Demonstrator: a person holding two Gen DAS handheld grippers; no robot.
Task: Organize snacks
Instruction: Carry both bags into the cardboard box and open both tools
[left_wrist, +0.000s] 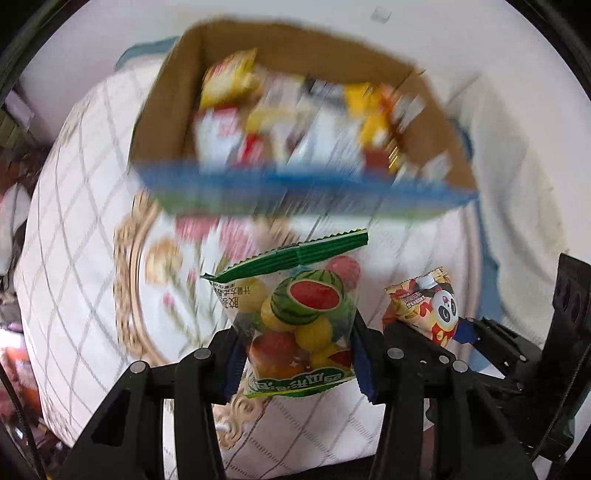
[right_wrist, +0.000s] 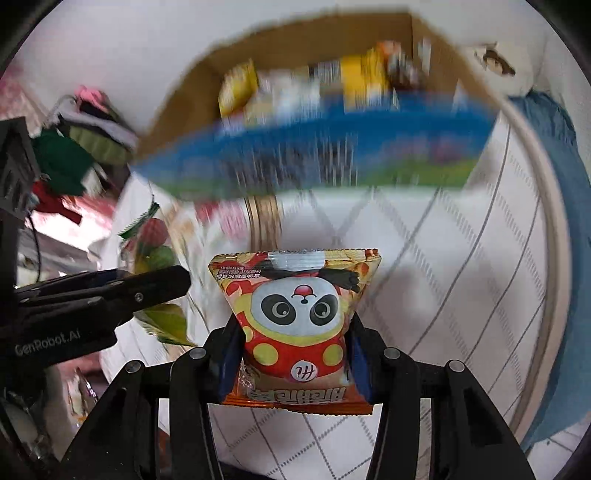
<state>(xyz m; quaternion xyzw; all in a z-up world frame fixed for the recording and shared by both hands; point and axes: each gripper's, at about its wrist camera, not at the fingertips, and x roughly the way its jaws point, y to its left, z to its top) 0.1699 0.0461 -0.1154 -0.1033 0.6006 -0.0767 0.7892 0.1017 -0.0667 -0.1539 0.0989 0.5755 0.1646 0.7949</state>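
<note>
left wrist: fruit-candy bag (left_wrist: 299, 325) in tool (left_wrist: 295, 354)

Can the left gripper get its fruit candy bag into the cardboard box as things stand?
Probably yes. The left gripper is shut on the fruit candy bag, and the cardboard box lies ahead with its top open. Nothing stands between them; the right gripper with its panda snack pack is off to the side.

Open-topped cardboard box (left_wrist: 177, 92) ahead, crowded with snack packets (left_wrist: 295, 118); blue front wall (left_wrist: 295, 184) bars level entry. Bare quilted cloth (right_wrist: 461, 277) before it, free above. Grippers side by side, near.
</note>
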